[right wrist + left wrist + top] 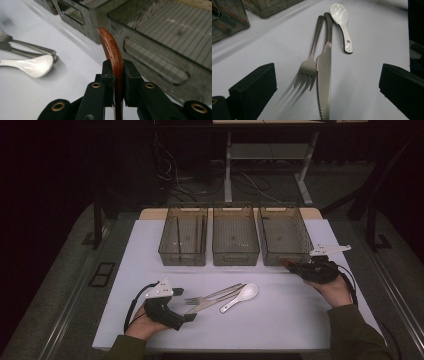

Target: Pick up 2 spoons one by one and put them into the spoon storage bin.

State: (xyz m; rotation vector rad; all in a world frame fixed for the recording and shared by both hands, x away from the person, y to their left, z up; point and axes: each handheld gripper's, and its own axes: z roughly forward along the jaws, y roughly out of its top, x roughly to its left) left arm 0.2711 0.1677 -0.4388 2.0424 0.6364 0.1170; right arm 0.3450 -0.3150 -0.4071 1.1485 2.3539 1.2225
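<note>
A metal fork (210,296) and a serrated knife (207,305) lie side by side on the white table sheet, with a white ceramic spoon (241,296) just to their right. My left gripper (185,304) rests near the front left, open, its jaws wide on either side of the fork (308,67) and knife (324,75) tips without touching them. The white spoon (340,17) lies beyond. My right gripper (296,268) hovers at the right, shut on a brown wooden spoon (110,45), close to the front wall of the right bin (280,256).
Three translucent grey bins stand in a row at the back: left (183,254), middle (235,254) and right. The white sheet (280,320) has open room at the front right. Desk legs and cables lie on the floor beyond the table.
</note>
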